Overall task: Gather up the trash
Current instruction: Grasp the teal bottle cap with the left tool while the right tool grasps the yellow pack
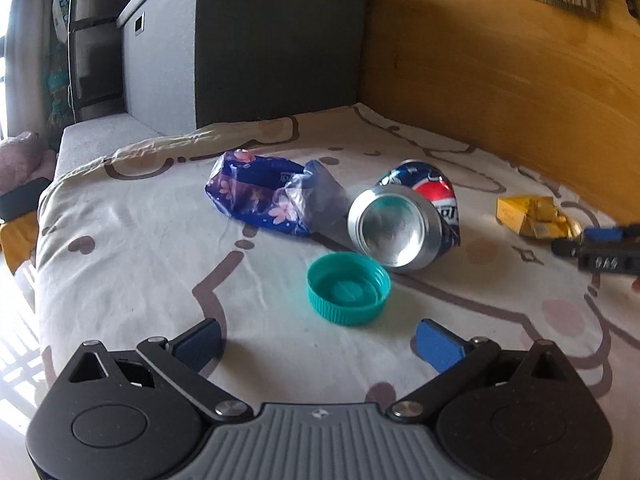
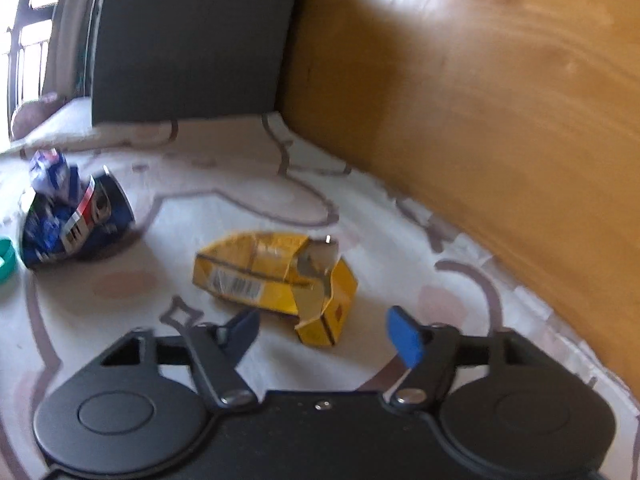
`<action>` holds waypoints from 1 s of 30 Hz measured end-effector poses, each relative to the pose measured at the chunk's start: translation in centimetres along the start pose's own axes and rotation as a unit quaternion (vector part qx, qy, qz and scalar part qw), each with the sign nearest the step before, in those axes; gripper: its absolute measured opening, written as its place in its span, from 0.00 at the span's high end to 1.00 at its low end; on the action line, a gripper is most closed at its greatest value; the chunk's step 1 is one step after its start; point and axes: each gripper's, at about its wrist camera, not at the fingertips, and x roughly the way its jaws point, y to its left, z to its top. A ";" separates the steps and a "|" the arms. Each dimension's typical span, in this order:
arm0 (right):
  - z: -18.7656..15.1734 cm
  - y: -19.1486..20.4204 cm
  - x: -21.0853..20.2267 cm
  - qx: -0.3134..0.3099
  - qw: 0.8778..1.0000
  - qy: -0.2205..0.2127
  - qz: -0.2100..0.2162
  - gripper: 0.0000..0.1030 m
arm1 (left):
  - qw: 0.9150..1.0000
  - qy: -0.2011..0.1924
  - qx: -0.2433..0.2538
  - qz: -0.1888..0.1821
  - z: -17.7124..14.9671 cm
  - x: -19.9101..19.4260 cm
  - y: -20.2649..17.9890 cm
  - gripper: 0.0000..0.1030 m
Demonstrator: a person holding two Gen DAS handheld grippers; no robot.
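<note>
On a patterned bed sheet (image 1: 132, 264) lie a teal bottle cap (image 1: 348, 288), a crushed blue-and-red soda can (image 1: 404, 220), a blue floral wrapper (image 1: 260, 196) and a torn yellow carton (image 1: 532, 216). My left gripper (image 1: 318, 338) is open, with the cap just ahead of its fingertips and not between them. In the right wrist view my right gripper (image 2: 324, 320) is open. The near corner of the yellow carton (image 2: 260, 272) sits in the gap, and neither pad touches it. The can (image 2: 80, 224) and the cap (image 2: 6, 260) lie far left. The right gripper (image 1: 592, 248) also shows at the left view's right edge.
A dark grey cabinet (image 1: 260, 40) stands at the far end of the bed. A wooden panel (image 1: 500, 80) runs along the right side. The mattress edge (image 1: 44, 208) drops off on the left, toward a bright window.
</note>
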 end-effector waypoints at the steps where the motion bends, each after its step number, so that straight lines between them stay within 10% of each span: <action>1: -0.1 0.0 0.3 0.001 1.000 0.005 -0.003 0.41 | 1.000 -0.002 -0.001 0.000 0.1 0.1 0.1 0.05; 6: -0.4 0.0 0.1 0.011 1.000 -0.002 -0.005 0.76 | 1.000 -0.006 0.004 0.003 0.6 0.7 0.0 0.19; 30: -10.0 -2.6 -16.5 0.059 0.995 0.007 0.078 0.77 | 0.996 -0.023 0.053 -0.062 0.1 0.0 -1.6 0.58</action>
